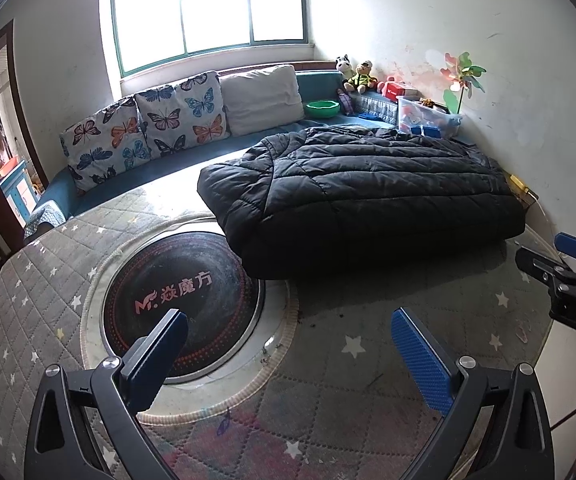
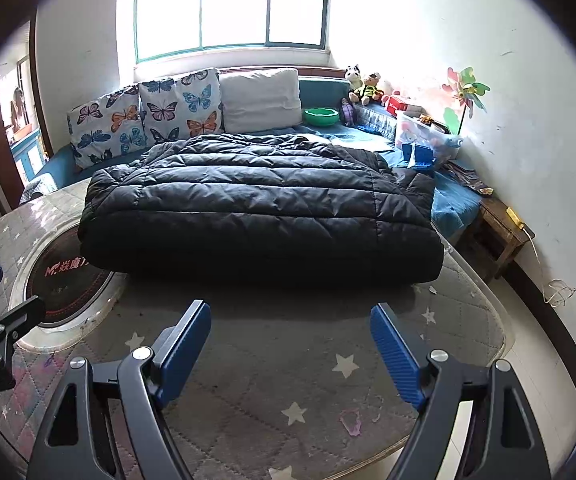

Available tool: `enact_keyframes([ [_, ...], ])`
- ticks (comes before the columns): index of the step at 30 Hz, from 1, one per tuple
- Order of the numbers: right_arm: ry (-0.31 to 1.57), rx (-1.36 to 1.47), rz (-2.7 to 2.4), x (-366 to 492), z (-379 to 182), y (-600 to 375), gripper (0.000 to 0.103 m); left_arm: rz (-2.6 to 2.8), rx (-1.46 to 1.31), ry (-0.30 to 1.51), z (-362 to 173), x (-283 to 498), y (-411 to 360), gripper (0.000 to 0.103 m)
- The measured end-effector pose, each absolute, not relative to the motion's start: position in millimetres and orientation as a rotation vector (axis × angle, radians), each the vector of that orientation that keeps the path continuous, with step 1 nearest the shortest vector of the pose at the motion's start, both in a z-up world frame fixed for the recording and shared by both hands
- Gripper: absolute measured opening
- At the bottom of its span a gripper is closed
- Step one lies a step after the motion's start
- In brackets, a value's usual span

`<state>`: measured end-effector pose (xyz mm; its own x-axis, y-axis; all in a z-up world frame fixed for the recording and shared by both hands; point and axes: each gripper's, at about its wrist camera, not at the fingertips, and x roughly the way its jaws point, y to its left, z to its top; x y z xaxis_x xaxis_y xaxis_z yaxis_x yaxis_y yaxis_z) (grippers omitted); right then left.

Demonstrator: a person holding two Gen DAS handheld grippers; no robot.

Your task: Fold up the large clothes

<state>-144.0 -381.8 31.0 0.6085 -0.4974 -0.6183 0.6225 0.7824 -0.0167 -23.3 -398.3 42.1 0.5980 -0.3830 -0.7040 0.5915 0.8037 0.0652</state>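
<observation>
Lying folded into a thick rectangle on the grey star-quilted tabletop (image 2: 328,360), the black quilted puffer coat (image 2: 260,216) looks light, soft and slippery; its near edge offers the easiest hold. Left gripper (image 1: 288,354) and right gripper (image 2: 290,354) hover apart from it, fingers wide, empty.

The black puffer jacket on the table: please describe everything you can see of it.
The black puffer jacket is a large quilted garment with a slightly shiny, padded fabric and stitched horizontal channels. It lies folded into a thick, roughly rectangular bundle, flat on the grey star-patterned table cover. Its left end overlaps the round dark panel set in the table. Its far edge reaches toward the blue sofa seat. Neither gripper touches it; both stand open, in front of it.
</observation>
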Motion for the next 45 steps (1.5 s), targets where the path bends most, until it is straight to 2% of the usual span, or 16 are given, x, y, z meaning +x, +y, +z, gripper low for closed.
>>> enact_keyframes([
  [45,0.646,0.201,-0.640,-142,34,-380,0.089,-0.559,0.287,0.768,39,-11,-408,0.103],
])
